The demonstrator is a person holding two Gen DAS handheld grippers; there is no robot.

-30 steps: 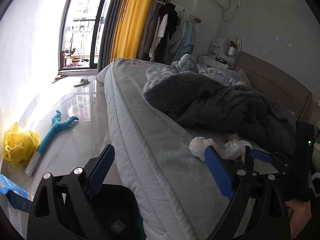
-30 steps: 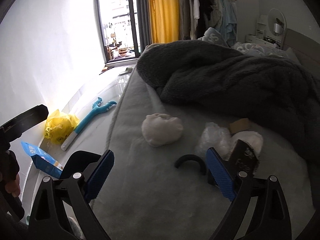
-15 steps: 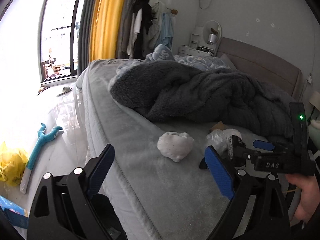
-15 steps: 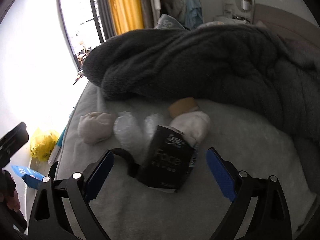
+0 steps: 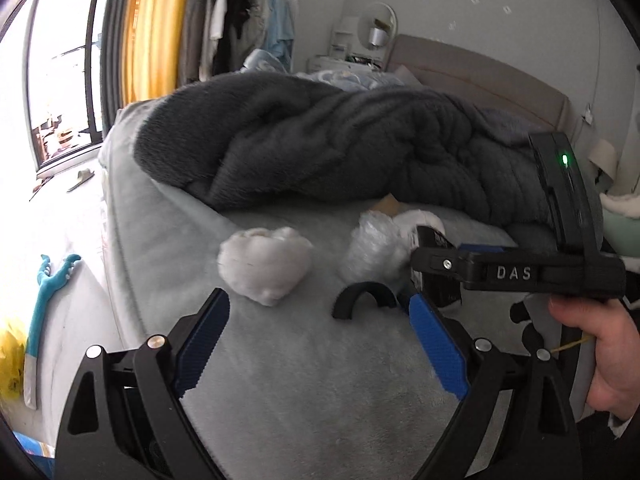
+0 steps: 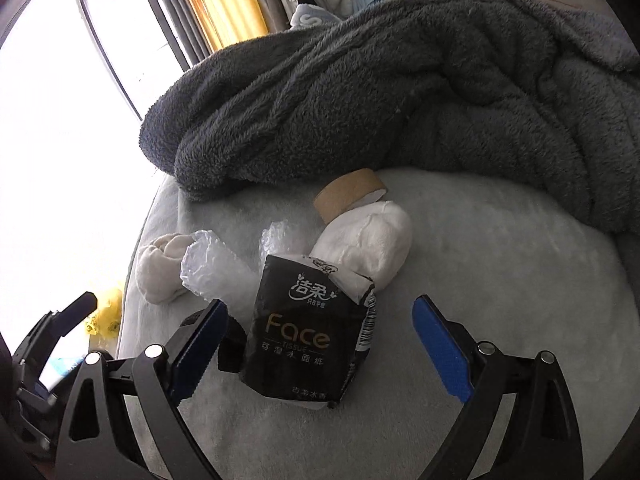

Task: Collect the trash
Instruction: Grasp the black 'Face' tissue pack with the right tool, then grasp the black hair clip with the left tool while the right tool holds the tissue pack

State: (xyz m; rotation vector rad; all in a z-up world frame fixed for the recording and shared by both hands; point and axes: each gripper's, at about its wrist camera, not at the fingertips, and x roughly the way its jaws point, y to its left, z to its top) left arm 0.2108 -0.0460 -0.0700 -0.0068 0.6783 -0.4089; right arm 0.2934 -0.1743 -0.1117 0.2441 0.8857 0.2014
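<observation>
Trash lies in a cluster on the grey bed point(image 5: 304, 364). It holds a white tissue ball point(image 5: 266, 268), clear plastic wrap point(image 5: 372, 248), a black curved piece point(image 5: 362, 296), a black "Face" tissue pack point(image 6: 308, 328), a white wad point(image 6: 368, 244) and a cardboard tape roll point(image 6: 348, 194). My left gripper point(image 5: 320, 322) is open and low over the bed, just short of the tissue ball and the curved piece. My right gripper point(image 6: 320, 330) is open, with the tissue pack standing between its fingers and gaps on both sides. A hand point(image 5: 600, 344) holds it.
A dark fluffy blanket point(image 6: 400, 100) is heaped right behind the trash. The bed's edge drops to the floor on the left, where a teal tool point(image 5: 44, 300) and a yellow bag point(image 5: 10, 364) lie. A headboard point(image 5: 480, 76) and hanging clothes point(image 5: 240, 20) stand beyond.
Both grippers have moved forward over the bed toward the trash. The right gripper's open fingers now straddle the black tissue pack. The left view has swung from the floor side onto the bed.
</observation>
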